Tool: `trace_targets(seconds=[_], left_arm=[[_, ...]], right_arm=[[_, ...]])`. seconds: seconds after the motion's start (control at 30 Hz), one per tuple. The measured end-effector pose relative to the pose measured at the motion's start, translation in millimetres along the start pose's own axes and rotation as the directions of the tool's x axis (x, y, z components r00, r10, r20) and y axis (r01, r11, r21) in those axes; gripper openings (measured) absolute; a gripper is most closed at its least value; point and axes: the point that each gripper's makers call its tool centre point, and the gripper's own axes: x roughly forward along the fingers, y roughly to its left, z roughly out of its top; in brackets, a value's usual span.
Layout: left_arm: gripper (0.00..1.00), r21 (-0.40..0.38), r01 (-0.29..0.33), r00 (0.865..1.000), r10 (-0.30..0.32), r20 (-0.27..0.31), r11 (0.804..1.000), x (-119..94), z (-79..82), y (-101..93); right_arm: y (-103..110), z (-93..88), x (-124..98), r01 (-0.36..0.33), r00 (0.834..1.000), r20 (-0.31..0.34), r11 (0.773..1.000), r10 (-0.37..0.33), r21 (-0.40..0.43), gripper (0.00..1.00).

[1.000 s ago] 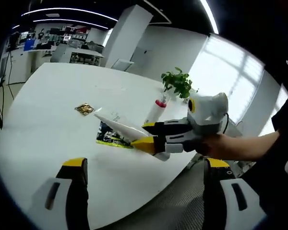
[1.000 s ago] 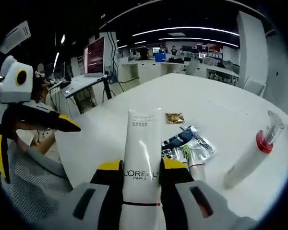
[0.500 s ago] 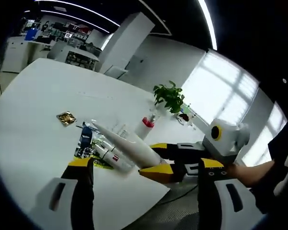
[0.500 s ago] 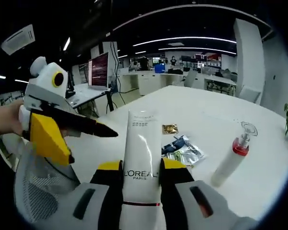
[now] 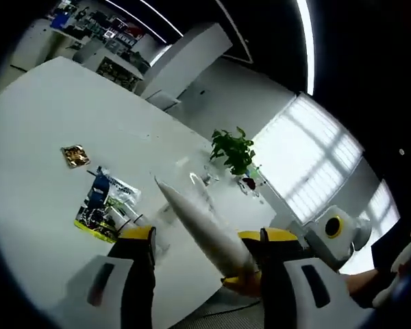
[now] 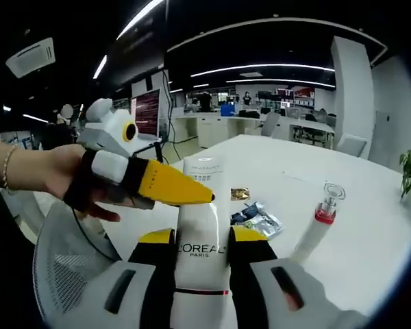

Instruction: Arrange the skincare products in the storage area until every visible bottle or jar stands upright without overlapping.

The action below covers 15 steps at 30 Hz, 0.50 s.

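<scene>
In the right gripper view, the person's hand [image 6: 51, 179] holds the left gripper [image 6: 192, 195], whose yellow-tipped jaws reach across the upper part of the white L'Oréal squeeze tube [image 6: 198, 236]; whether they are apart or together cannot be told there. The right gripper [image 6: 200, 240] is clamped on that tube, jaws pressed to both its sides. Beyond the tube on the round white table [image 6: 370, 226] lie a small gold foil sachet [image 6: 240, 194] and blue-green plastic sample packets [image 6: 257, 218]. Right of the tube, apart from the packets, stands an upright white pump bottle with a red collar [image 6: 316, 229].

In the left gripper view, the left gripper [image 5: 205, 243] has its jaws spread wide, with the tube [image 5: 202, 229] slanting between them.
</scene>
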Motion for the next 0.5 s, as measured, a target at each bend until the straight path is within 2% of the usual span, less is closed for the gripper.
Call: trace_targets(seconds=[0.1, 0.2, 0.27, 0.4, 0.43, 0.5], left_arm=[[0.41, -0.042, 0.05, 0.998, -0.048, 0.033, 0.998, 4, 4.7, -13.3], [0.31, -0.036, 0.068, 0.997, -0.067, 0.038, 0.997, 8, 6.1, -21.5], [0.26, -0.021, 0.087, 0.996, -0.086, 0.028, 0.996, 12, 4.4, -27.9], [0.2, 0.004, 0.08, 0.996, -0.08, -0.034, 0.997, 19, -9.1, -32.0], [0.19, -0.008, 0.086, 0.996, -0.086, -0.015, 0.996, 19, -7.0, -34.3], [0.19, -0.009, 0.086, 0.996, -0.086, -0.017, 0.996, 20, -7.4, -36.1]], right_arm=[[-1, -1.0, -5, 0.01, 1.0, 0.003, 1.0, -0.01, -0.011, 0.29], [-4, -1.9, -11, 0.022, 1.0, 0.01, 1.0, -0.023, 0.003, 0.29], [-6, -1.9, -15, 0.03, 0.999, 0.012, 1.0, -0.03, 0.007, 0.29], [-9, 0.5, -20, 0.048, 0.999, 0.025, 0.999, -0.049, 0.012, 0.29], [-11, -1.6, -19, 0.06, 0.998, 0.018, 0.998, -0.06, 0.014, 0.29], [-12, -2.0, -22, 0.065, 0.997, 0.029, 0.998, -0.066, 0.027, 0.29]])
